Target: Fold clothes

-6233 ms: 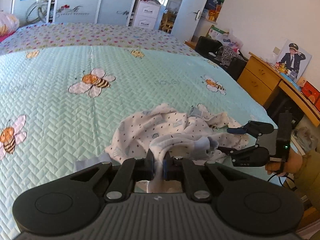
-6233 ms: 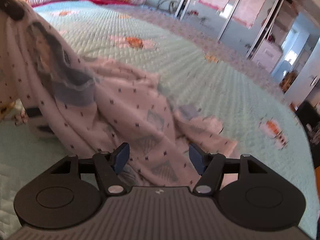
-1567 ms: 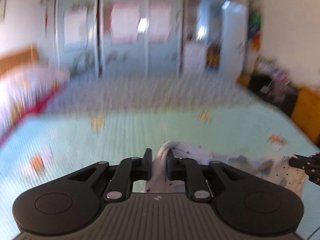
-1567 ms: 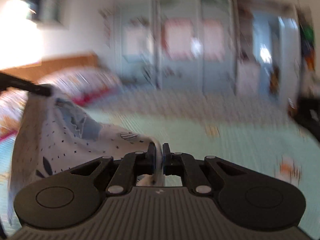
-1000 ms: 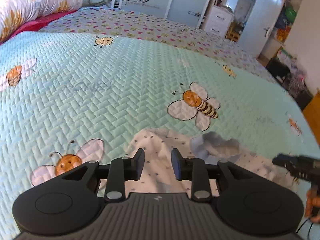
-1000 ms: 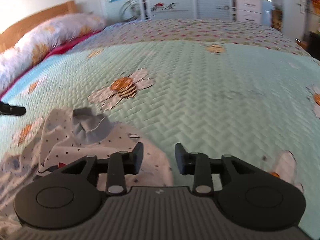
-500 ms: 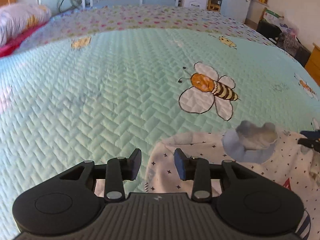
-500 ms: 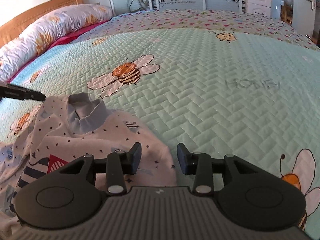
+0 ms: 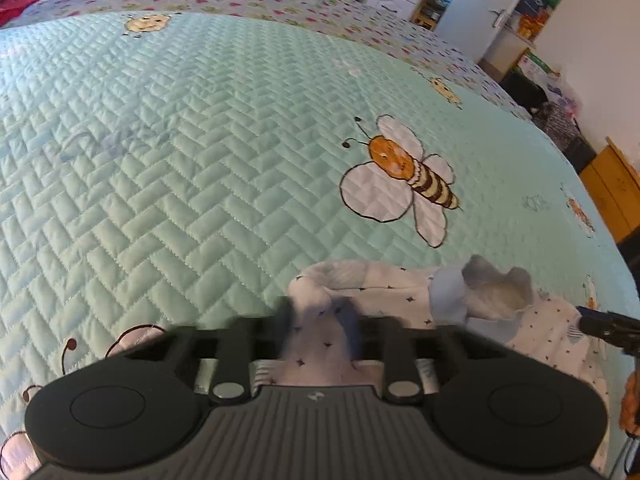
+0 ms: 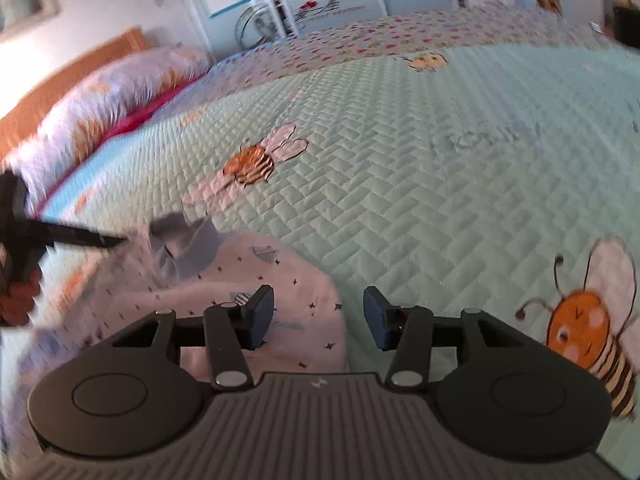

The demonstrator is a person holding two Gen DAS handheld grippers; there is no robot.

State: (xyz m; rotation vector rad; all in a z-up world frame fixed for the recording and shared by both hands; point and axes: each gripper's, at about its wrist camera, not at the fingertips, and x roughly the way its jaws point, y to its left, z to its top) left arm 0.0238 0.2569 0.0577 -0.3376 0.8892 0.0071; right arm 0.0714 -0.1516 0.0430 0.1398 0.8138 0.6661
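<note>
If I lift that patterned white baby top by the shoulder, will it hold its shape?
Probably not. The baby top lies rumpled on the quilt, so it is likely floppy and would drape. It looks thin and light. The left gripper is pinching its cloth; the right gripper is opening.

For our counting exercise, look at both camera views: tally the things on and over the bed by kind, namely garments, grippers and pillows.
Garments: 1, the white dotted top with a grey-blue collar
Grippers: 2, the left gripper closed on the top's shoulder, the right gripper opening above its edge
Pillows: 1, the floral pillow by the headboard
Total: 4
</note>
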